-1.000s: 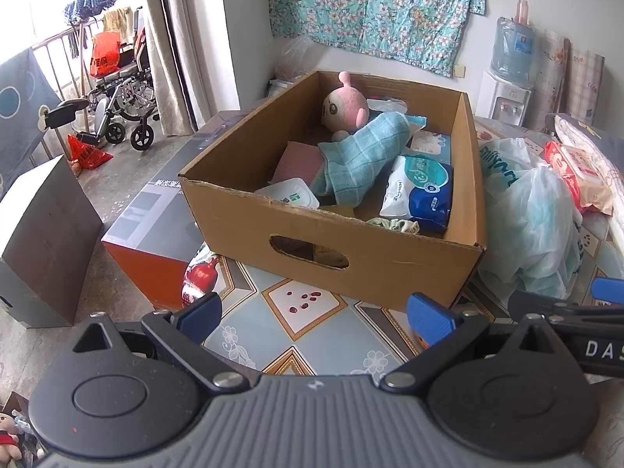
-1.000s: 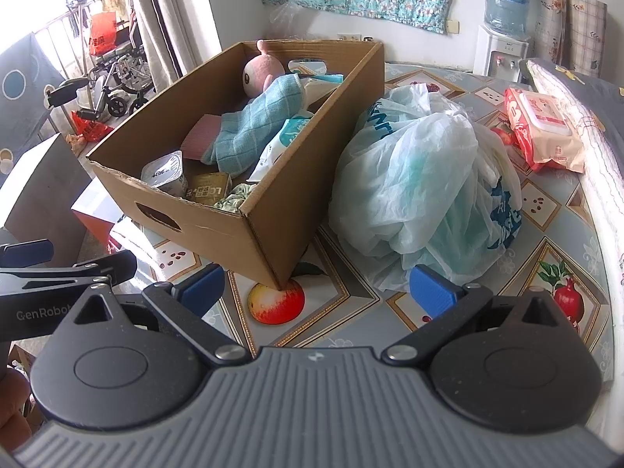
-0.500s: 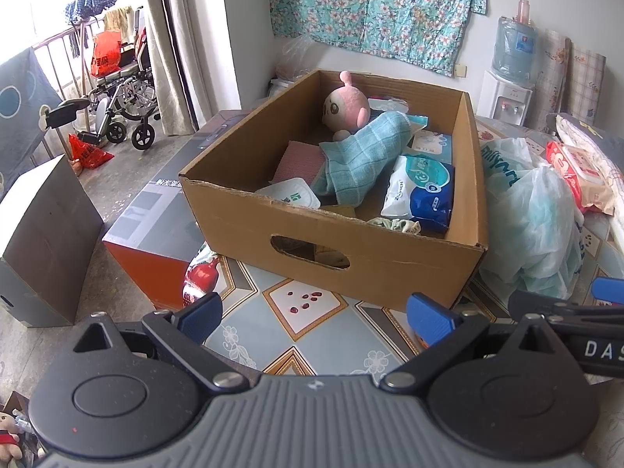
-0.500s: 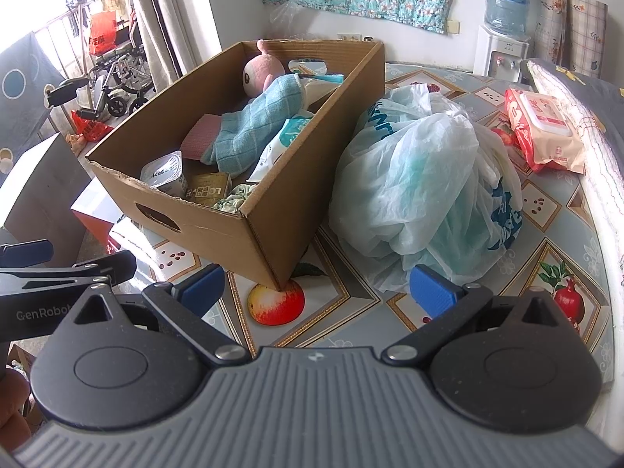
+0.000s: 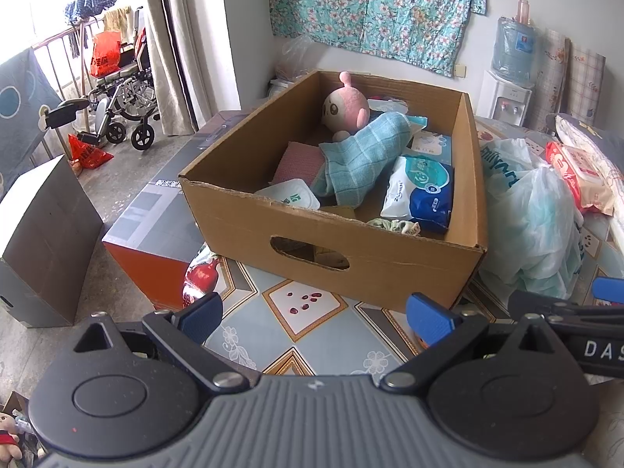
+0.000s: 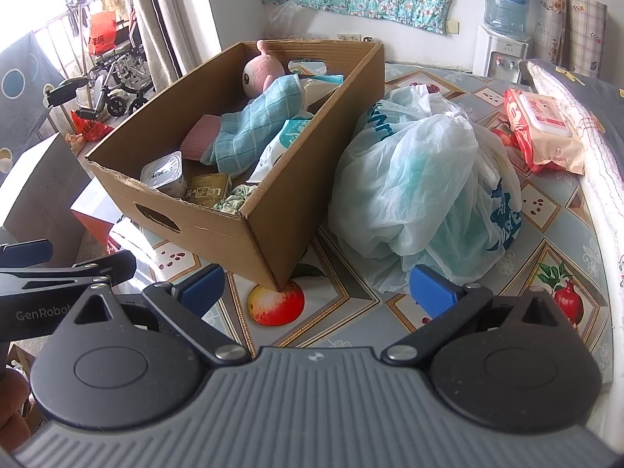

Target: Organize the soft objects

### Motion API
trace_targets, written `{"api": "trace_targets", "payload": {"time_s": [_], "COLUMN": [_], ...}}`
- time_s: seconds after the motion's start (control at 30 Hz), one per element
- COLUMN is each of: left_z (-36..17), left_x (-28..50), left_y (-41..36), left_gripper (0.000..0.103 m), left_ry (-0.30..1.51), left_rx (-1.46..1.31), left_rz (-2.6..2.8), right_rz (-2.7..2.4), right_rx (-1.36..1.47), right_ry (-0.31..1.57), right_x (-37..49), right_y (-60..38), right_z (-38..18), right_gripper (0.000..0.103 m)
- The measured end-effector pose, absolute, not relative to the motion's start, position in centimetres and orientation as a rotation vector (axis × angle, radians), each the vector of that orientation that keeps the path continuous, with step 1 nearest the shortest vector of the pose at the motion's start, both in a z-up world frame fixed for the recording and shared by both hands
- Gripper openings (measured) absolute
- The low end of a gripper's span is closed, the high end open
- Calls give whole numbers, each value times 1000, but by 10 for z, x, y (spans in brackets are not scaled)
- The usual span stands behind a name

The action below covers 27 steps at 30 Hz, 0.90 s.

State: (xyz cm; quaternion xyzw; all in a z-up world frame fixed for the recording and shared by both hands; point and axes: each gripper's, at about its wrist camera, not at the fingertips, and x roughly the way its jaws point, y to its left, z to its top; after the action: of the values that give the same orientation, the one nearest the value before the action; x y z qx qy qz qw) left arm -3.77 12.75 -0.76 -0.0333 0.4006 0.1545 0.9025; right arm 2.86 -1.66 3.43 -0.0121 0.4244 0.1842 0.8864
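While my left wrist view looks straight at the handle-hole side of the open brown cardboard box (image 5: pixel 339 257), only my right wrist view shows the small gold carton (image 6: pixel 206 192) tucked inside that front wall, and the whole crumpled white-and-teal plastic bag (image 6: pixel 421 183) touching the box's right side. My left view alone shows the blue-and-white wipes pack (image 5: pixel 423 195) clearly.

My left gripper (image 5: pixel 314 318) hangs with its blue pads wide apart, holding nothing, above the near edge of the patterned table (image 5: pixel 312 335). My right gripper (image 6: pixel 316 290) is likewise spread wide and empty, over the fruit print by the box's near corner.

Inside the box, the pink round-headed plush toy (image 5: pixel 345 107) sits at the far end, with the light blue checked cloth (image 5: pixel 358 163) draped against it and a pink folded cloth (image 5: pixel 298 162) beside. A red-and-cream wipes packet (image 6: pixel 542 128) lies near the table's far right edge, apart from the bag. Off the table's left edge stand a grey-and-orange carton (image 5: pixel 152 226) and a wheelchair (image 5: pixel 121 105) farther back.
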Motion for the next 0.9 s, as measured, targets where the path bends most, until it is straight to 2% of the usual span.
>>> {"api": "trace_targets", "payload": {"time_s": [0.9], "left_z": [-10], "left_x": [-39], "left_y": [128], "left_gripper": [101], "left_ry": [835], "left_rx": [-71], "left_rz": [319], "right_rz": [384], "right_rx": [-27], "right_ry": [889], "right_x": [31], "right_y": [-15], "right_z": [33], "right_gripper": [102]}}
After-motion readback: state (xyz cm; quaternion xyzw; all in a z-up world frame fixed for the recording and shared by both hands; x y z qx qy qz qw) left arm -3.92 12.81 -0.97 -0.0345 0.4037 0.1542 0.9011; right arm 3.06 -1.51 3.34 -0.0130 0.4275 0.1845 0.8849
